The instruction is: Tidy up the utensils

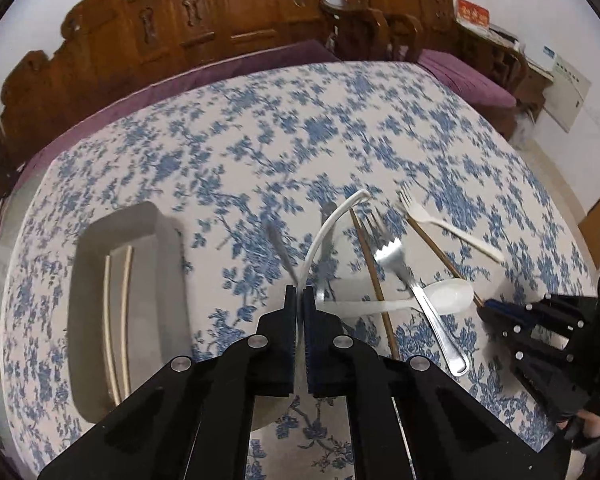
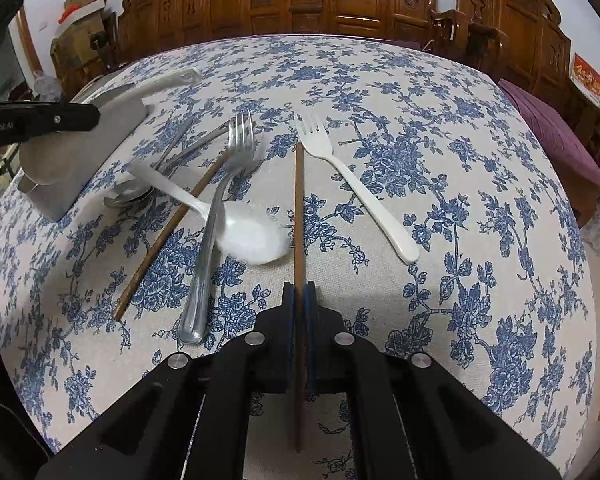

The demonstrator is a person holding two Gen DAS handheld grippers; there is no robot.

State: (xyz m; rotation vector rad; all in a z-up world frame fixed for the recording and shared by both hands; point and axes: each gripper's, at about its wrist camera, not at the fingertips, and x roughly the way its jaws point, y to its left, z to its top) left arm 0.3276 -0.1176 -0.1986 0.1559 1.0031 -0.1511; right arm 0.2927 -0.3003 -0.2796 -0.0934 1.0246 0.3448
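Left tool [image 1: 299,294] pinches a white spoon [image 1: 328,232]; right tool [image 2: 299,292] clamps a brown chopstick [image 2: 299,216].

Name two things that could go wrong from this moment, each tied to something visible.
1. The right gripper pinches one brown chopstick beside the white spoon; lifting may nudge it.
2. The left gripper grips a thin white utensil by its end; it could swing or slip before reaching the grey tray.
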